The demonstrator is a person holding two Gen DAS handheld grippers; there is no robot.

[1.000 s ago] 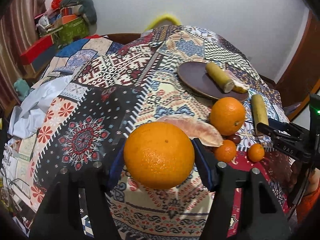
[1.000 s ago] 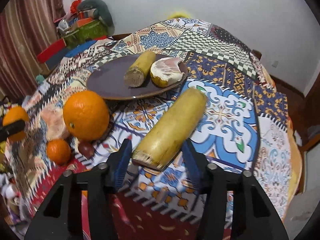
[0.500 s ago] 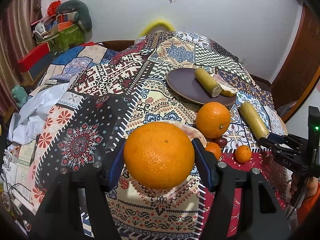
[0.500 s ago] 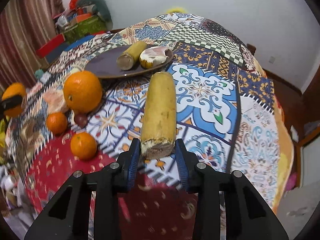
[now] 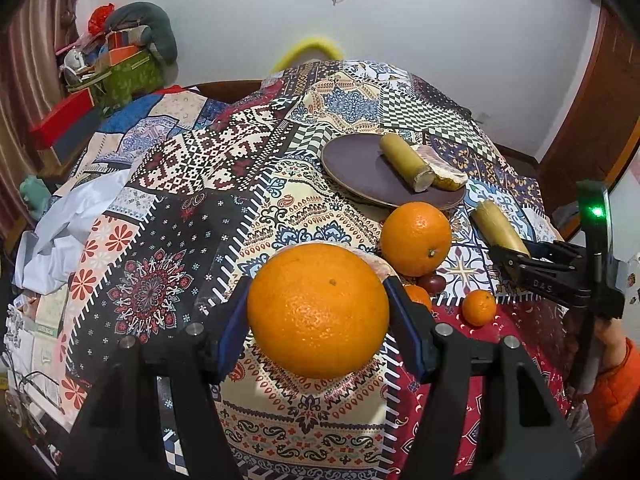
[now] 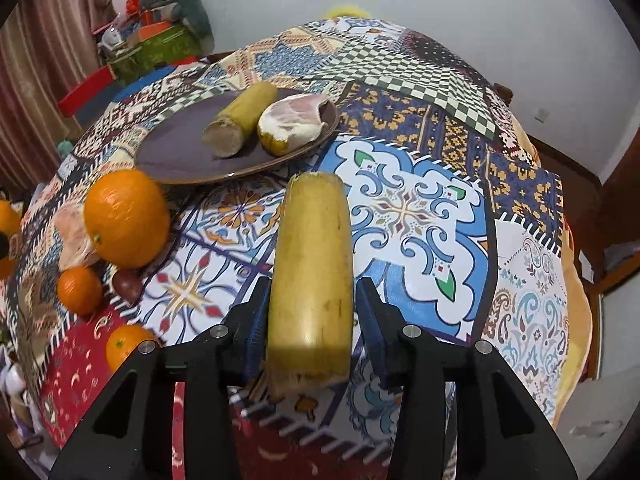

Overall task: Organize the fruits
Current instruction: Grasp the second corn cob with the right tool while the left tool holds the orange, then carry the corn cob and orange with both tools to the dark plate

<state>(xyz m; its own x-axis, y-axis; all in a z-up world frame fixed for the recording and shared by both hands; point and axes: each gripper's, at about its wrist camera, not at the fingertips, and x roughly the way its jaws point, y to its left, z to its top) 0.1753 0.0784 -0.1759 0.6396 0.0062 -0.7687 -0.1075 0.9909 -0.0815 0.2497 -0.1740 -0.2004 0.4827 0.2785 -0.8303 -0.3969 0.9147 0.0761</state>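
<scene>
My left gripper [image 5: 318, 316] is shut on a large orange [image 5: 318, 312] and holds it above the patterned tablecloth. My right gripper [image 6: 312, 328] is shut on a yellow cane-like stalk piece [image 6: 312, 264], lifted off the cloth and pointing at the brown plate [image 6: 172, 156]. The plate holds another stalk piece [image 6: 240, 120] and a pomelo segment [image 6: 296, 124]. A second large orange [image 5: 416, 238] sits in front of the plate. Two small tangerines [image 6: 80, 290] [image 6: 126, 346] and a dark round fruit [image 6: 128, 284] lie near it.
A peeled pomelo piece [image 6: 74, 236] lies beside the second orange. The table edge drops off at the right [image 6: 576, 320]. Boxes and clutter [image 5: 112, 72] stand at the back left. White cloth [image 5: 68, 224] lies at the left.
My right gripper has closed on the stalk piece and lifted it, turning it lengthwise toward the plate. My left gripper has risen and drawn back with the orange held.
</scene>
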